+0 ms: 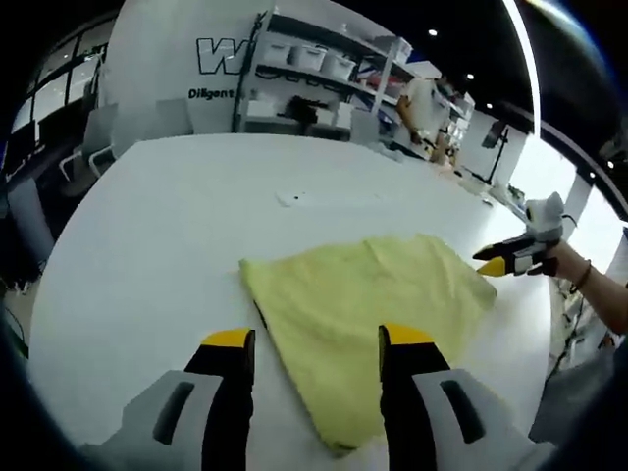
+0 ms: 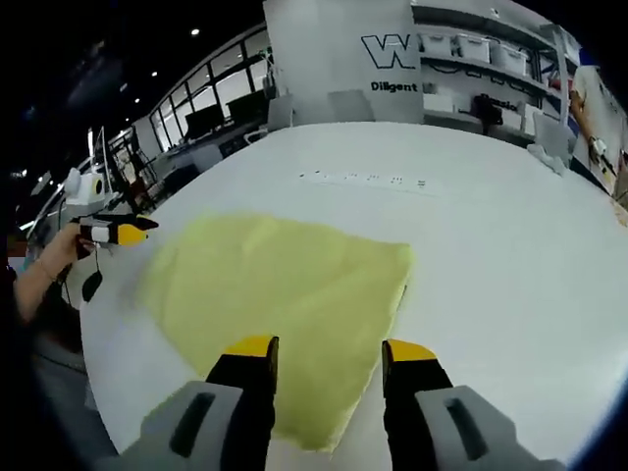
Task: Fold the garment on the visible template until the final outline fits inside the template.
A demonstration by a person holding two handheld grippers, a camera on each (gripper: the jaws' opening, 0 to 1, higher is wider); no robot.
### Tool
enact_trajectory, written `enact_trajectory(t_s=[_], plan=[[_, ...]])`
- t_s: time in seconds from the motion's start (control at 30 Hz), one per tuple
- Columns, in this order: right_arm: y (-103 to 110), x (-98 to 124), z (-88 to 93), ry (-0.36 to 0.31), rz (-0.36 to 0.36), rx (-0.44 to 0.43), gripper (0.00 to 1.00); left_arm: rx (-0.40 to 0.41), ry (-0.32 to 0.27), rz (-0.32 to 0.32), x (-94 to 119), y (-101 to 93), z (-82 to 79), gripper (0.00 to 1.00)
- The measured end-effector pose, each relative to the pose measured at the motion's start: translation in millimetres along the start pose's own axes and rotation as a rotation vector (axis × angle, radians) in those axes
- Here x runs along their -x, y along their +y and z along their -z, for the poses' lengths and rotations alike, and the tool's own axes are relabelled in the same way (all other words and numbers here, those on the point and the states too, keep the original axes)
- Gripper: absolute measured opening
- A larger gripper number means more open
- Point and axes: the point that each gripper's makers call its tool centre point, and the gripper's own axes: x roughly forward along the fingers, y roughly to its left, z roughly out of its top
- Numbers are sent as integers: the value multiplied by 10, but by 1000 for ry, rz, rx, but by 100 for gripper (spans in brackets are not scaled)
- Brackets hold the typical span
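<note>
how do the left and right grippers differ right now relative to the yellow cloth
The left gripper hovers over one end of the yellow cloth; the right gripper hovers over the opposite end. Seen from the other's camera, the right sits beside a cloth corner, while the left sits just off the cloth's edge. Shared: both have yellow-tipped jaws, open, holding nothing, above the white table.

Left gripper and right gripper both hover with jaws spread apart, holding nothing, each carried in a person's hand.
</note>
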Motion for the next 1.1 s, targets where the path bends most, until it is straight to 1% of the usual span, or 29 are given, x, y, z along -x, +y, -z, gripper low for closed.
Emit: enact_trajectory(t_s=[0.1,0.23,0.37,0.53,0.6,0.63,0.77,0.83,0.87,0.93,0.97,1.1], plan=[[29,72,60,6,-23,17,37,3,1,11,47,-39,33,47],[38,160,130,-2,-34,12,35,-18,4,19,122,-83,99,47],[19,200,205,0,-40,20,34,0,4,48,179,-139,204,47],[11,239,309,13,-39,41,32,1,17,32,242,-126,344,46],[7,261,339,8,-42,43,30,5,16,35,263,-130,374,46],[5,270,351,6,-43,46,29,8,18,37,261,-96,385,45],[14,315,449,18,-41,68,27,5,30,29,309,-59,459,45],[15,339,502,21,-42,84,24,4,35,29,339,-52,500,42],[14,345,518,21,-42,86,23,5,43,27,363,-41,553,41],[14,349,544,24,-46,91,21,6,56,27,380,-34,608,39],[18,353,572,26,-48,106,19,6,69,30,387,-20,669,39],[19,355,606,35,-50,126,15,1,78,32,398,-22,725,34]])
